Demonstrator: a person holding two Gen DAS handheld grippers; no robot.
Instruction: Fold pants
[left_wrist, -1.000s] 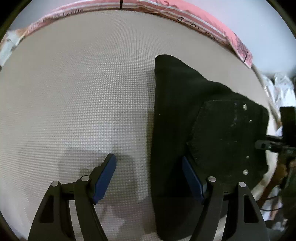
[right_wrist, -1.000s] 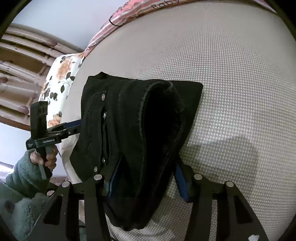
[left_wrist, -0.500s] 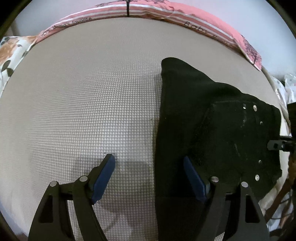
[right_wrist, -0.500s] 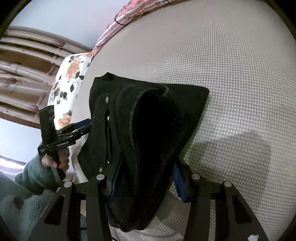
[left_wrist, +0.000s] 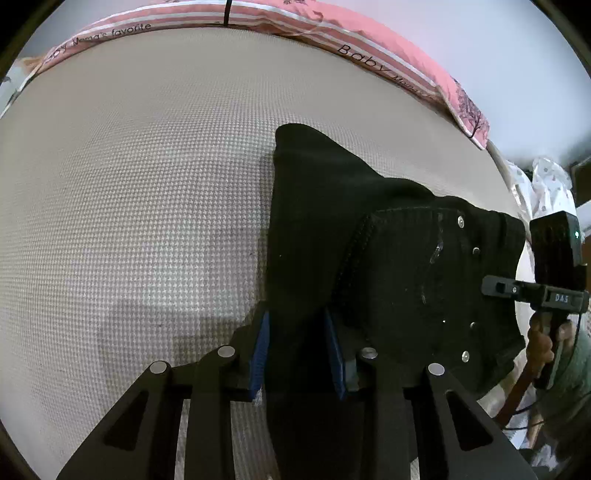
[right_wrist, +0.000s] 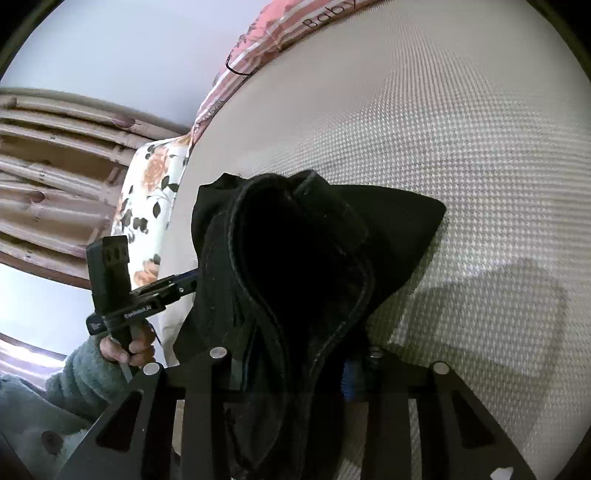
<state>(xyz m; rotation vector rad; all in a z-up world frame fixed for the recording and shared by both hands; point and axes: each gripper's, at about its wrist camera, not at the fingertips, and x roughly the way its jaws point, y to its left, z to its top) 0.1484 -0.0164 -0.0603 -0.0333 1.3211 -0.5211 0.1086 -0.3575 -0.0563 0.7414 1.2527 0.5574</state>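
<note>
I am looking down at a bed (left_wrist: 129, 221) covered in a beige, finely woven textured sheet that is filling most of both frames. The black pants (left_wrist: 332, 229) are lying on it in the right half of the left wrist view, folded into a thick bundle, their far corner resting flat on the sheet. A pink striped cloth with printed lettering (left_wrist: 369, 48) is running along the bed's far edge at the top of the frame. A floral pillow (right_wrist: 147, 206) is sitting at the bed's left edge in the right wrist view.

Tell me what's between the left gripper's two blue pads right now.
A fold of the black pants sits between the left gripper pads, which have just closed on it, as the left wrist view shows.
</note>
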